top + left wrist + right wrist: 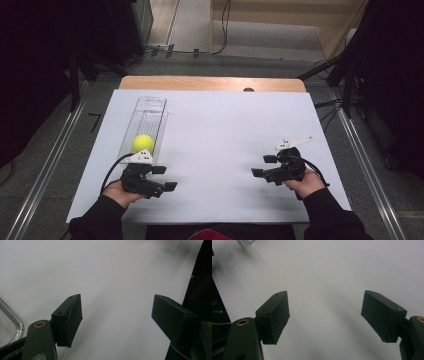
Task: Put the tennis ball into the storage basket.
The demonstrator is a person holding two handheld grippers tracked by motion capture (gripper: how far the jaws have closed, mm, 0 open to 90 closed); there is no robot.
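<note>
A yellow-green tennis ball (pixel 143 143) lies in the near end of a long clear plastic tray (pixel 148 114) on the left of the white table top (pixel 220 130). My left gripper (pixel 165 178) rests just in front of that tray, pointing right, open and holding nothing. In the left gripper view its jaws stand wide apart (pixel 117 315) over bare white surface, with a corner of the clear tray (pixel 10 322) at the left edge. My right gripper (pixel 263 166) sits near the right front of the table, pointing left, also open (pixel 324 315) and holding nothing.
The white sheet covers a wooden table (pixel 210 83) whose far edge shows bare wood. Dark stands and cables (pixel 345 85) flank the table on both sides. The person's sleeves (pixel 100 220) come in at the bottom.
</note>
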